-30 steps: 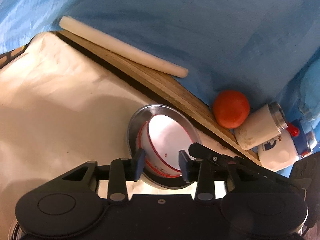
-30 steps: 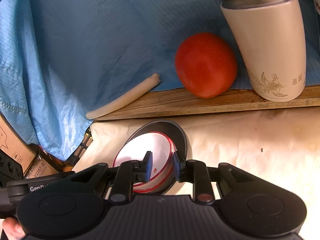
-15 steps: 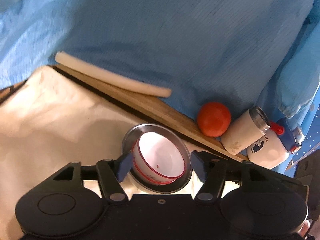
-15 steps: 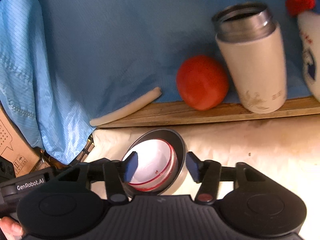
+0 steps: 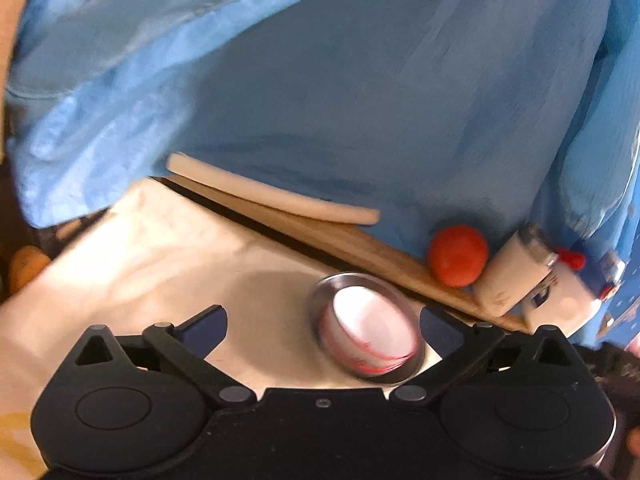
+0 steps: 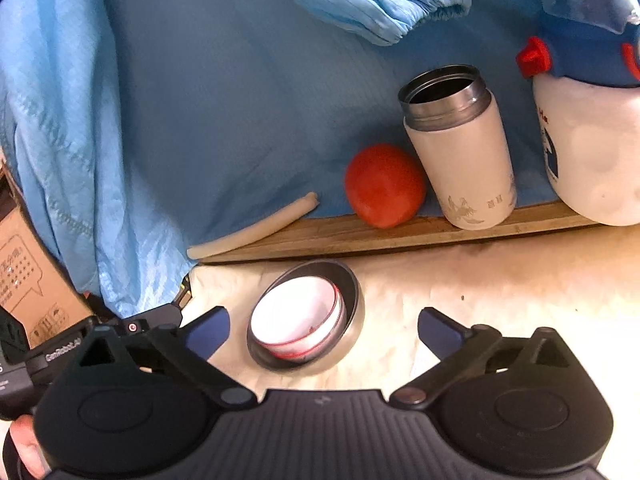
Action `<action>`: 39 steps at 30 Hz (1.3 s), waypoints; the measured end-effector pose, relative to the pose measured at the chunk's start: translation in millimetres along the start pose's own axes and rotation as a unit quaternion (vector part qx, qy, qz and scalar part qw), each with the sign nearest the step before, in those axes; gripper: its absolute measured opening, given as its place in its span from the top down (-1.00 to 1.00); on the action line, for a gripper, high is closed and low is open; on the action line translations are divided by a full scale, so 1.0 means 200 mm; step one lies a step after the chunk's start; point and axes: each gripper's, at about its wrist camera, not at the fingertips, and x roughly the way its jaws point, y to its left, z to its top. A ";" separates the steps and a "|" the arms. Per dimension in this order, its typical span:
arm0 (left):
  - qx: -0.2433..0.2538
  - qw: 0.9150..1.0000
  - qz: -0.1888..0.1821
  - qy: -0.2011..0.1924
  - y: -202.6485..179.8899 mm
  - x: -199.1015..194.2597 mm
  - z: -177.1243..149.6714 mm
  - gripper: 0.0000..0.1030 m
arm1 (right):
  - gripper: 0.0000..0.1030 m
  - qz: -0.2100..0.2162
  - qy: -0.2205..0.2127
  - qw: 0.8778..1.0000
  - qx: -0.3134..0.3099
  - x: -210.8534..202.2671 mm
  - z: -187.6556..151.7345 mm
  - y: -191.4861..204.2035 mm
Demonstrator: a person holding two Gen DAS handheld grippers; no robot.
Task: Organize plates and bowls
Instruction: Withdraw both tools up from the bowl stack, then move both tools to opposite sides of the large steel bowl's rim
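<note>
Warm, bright lighting from above and the right, washing the cream tablecloth [image 6: 500,292] nearly white at the right edge. Strong motion blur across the left wrist view: smeared blue fabric [image 5: 360,100], streaked red rim on the white bowl [image 5: 370,330], soft outline on the tomato [image 5: 458,255]. Sharper in the right wrist view, with crisp engraving on the cream thermos [image 6: 460,152] and a soft shadow inside the steel bowl [image 6: 352,300]. Heavy fisheye bending at both frames' edges, with dark vignetted corners.
</note>
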 end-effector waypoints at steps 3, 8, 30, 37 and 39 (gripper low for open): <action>0.020 0.999 0.025 0.003 0.06 0.00 -0.03 -0.98 | -0.99 -0.012 0.007 1.000 -0.007 0.01 -0.02 0.02; 0.036 0.998 0.057 0.020 0.16 0.05 -0.04 -0.98 | -0.99 -0.029 0.017 0.999 -0.025 0.04 -0.04 0.05; 0.046 0.994 0.014 0.094 0.20 0.48 0.06 -0.98 | -0.99 -0.101 0.012 0.994 -0.049 0.33 0.00 -0.03; 0.045 0.993 -0.002 0.111 0.19 0.55 0.05 -0.98 | -0.99 -0.118 0.013 0.992 -0.053 0.36 -0.03 -0.03; 0.049 0.993 -0.003 0.110 0.19 0.55 0.05 -0.98 | -0.99 -0.120 0.013 0.991 -0.053 0.37 -0.04 -0.03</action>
